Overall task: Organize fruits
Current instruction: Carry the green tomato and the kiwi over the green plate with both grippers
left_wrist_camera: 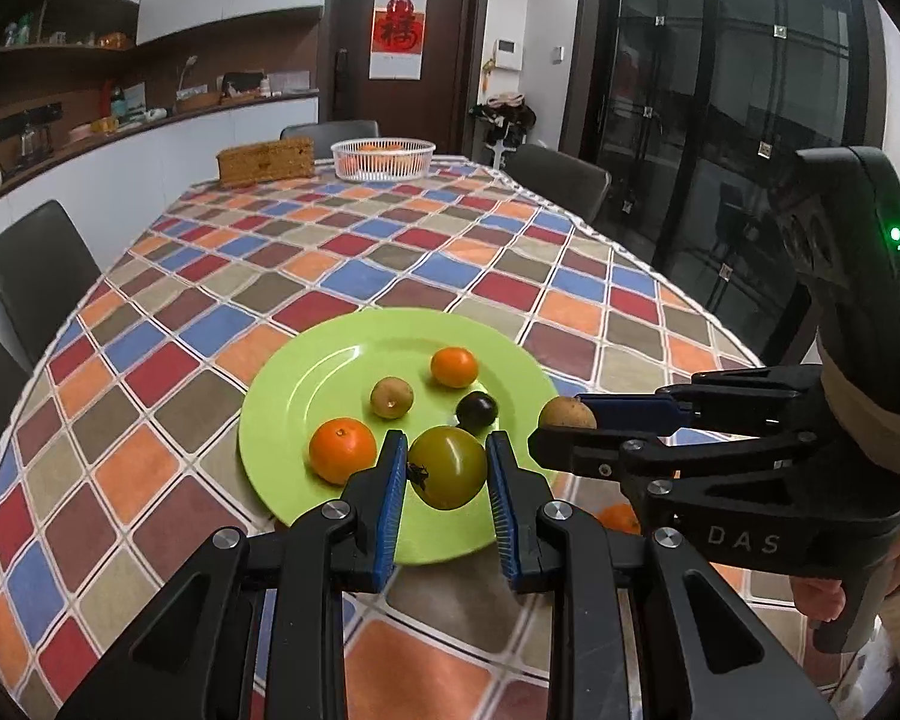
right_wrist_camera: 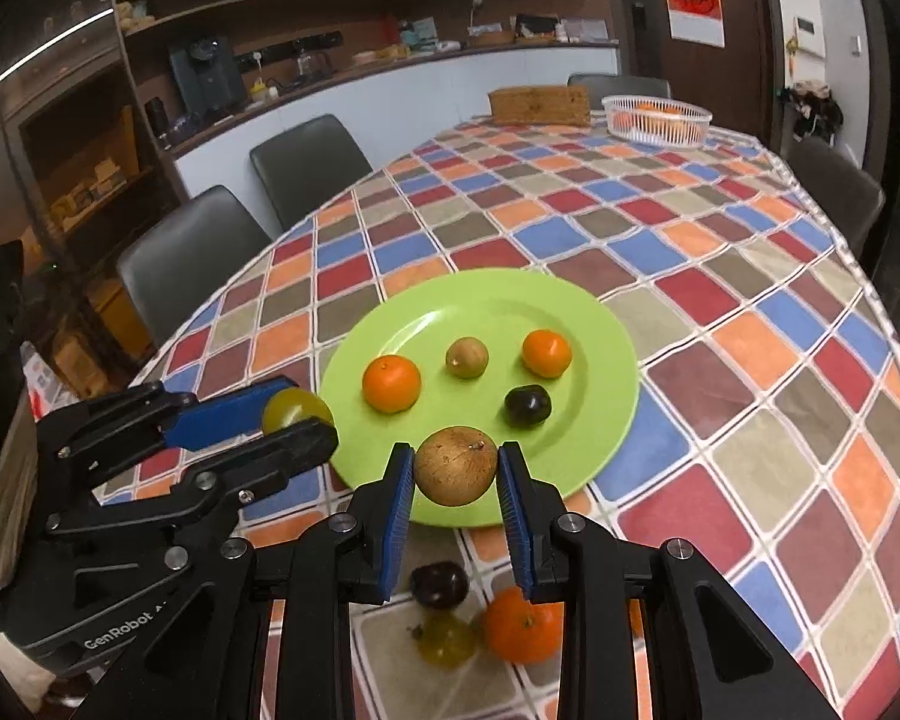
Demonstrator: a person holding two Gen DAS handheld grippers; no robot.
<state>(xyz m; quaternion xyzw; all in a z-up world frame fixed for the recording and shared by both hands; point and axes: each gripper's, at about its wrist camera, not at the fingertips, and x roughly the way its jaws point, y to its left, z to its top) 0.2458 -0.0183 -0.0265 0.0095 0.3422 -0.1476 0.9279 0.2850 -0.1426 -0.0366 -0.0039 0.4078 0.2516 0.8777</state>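
The left hand-held gripper (left_wrist_camera: pixel 447 468) is clamped on a round olive-green tomato-like fruit (left_wrist_camera: pixel 448 467), its blue-padded fingers (left_wrist_camera: pixel 392 498) pressing both sides, and holds it above the near rim of the round lime-green plastic plate (left_wrist_camera: pixel 324 372). The right hand-held gripper (right_wrist_camera: pixel 456 471) is clamped on a round tan-brown fruit (right_wrist_camera: pixel 456 465), likewise over the plate's near edge; seen from the left wrist it reaches in from the right side. On the plate lie two orange mandarins (right_wrist_camera: pixel 391 383) (right_wrist_camera: pixel 546 352), a small tan-green round fruit (right_wrist_camera: pixel 467 357) and a dark purple plum-like fruit (right_wrist_camera: pixel 527 405), all apart from one another. On the checked multicolour tablecloth covering the surface (right_wrist_camera: pixel 720 276), nearer than the plate and under the right gripper, sit another dark plum (right_wrist_camera: pixel 439 584), a yellow-green fruit (right_wrist_camera: pixel 445 639) and a third mandarin (right_wrist_camera: pixel 522 624), close together. At the far end stand a white slatted basket (right_wrist_camera: pixel 657 114) holding orange fruit and a brown woven box (right_wrist_camera: pixel 539 105).
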